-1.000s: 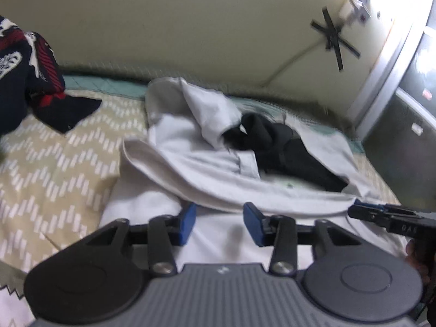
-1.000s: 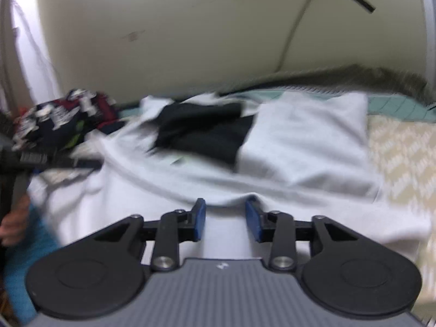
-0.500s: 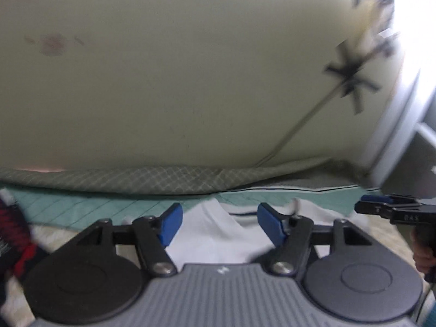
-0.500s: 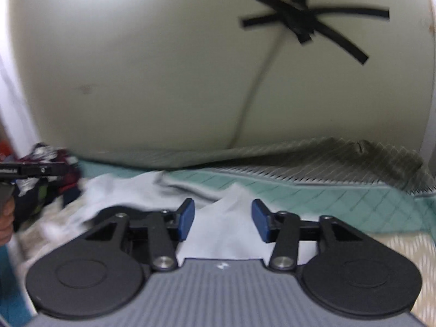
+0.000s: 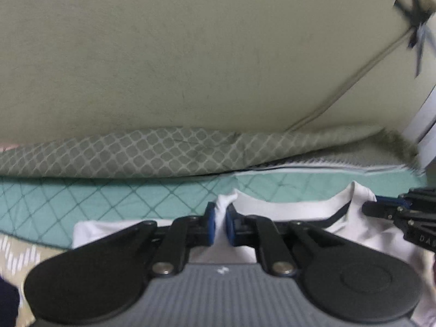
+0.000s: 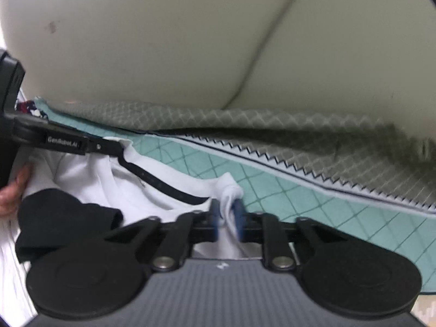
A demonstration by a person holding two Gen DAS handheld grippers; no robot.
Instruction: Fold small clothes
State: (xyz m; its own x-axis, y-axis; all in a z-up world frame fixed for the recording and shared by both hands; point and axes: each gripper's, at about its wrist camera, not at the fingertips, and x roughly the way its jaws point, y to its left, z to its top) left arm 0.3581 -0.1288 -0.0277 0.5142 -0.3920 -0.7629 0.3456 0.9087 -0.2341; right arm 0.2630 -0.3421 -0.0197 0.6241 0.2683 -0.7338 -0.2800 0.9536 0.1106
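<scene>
Both now clamped: left gripper [image 5: 220, 224] and right gripper [image 6: 227, 219] each pinching a bunched corner of the white shirt [image 6: 152, 188], open half a second ago. Shirt stretched between them over the bed [image 6: 313, 201]; ready to lift and spread.

Teal quilt [image 5: 114, 199], grey diamond-pattern blanket [image 5: 130, 152], wall [image 5: 190, 54]

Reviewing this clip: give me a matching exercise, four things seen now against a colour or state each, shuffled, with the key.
Things:
1. left gripper
2. white shirt
3. quilted cover
4. wall

States:
A. teal with a diamond pattern
B. plain cream, behind the bed
C. shut on a bunch of white fabric
D. pinched at two points along its neckline

Pairs: 1-C, 2-D, 3-A, 4-B
</scene>
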